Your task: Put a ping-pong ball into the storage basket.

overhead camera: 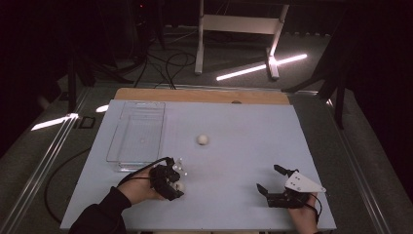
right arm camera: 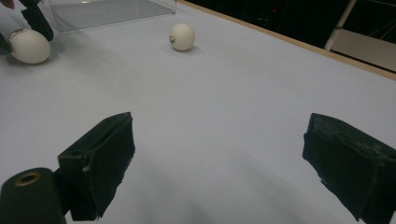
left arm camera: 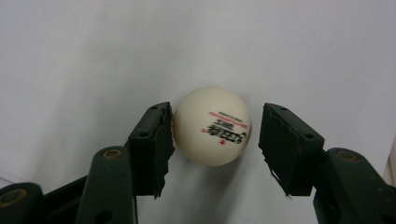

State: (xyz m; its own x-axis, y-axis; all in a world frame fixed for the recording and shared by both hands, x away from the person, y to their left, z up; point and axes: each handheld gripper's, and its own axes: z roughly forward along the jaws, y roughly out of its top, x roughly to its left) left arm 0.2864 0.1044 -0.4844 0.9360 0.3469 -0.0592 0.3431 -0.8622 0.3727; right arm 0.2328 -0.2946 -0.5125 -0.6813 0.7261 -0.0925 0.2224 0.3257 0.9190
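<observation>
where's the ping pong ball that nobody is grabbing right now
The free ball lies mid-table in the high view, just right of the clear tray, beyond both grippers.

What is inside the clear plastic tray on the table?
The clear tray looks empty in the high view: only the table shows through its base. A faint spot in it is too small to identify. Both balls lie outside it.

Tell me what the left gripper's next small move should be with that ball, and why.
Probably close the jaws a little more. In the left gripper view the ball sits between them: one pad touches it, the other stands just apart. The left gripper likely has no firm hold before lifting toward the clear tray.
</observation>
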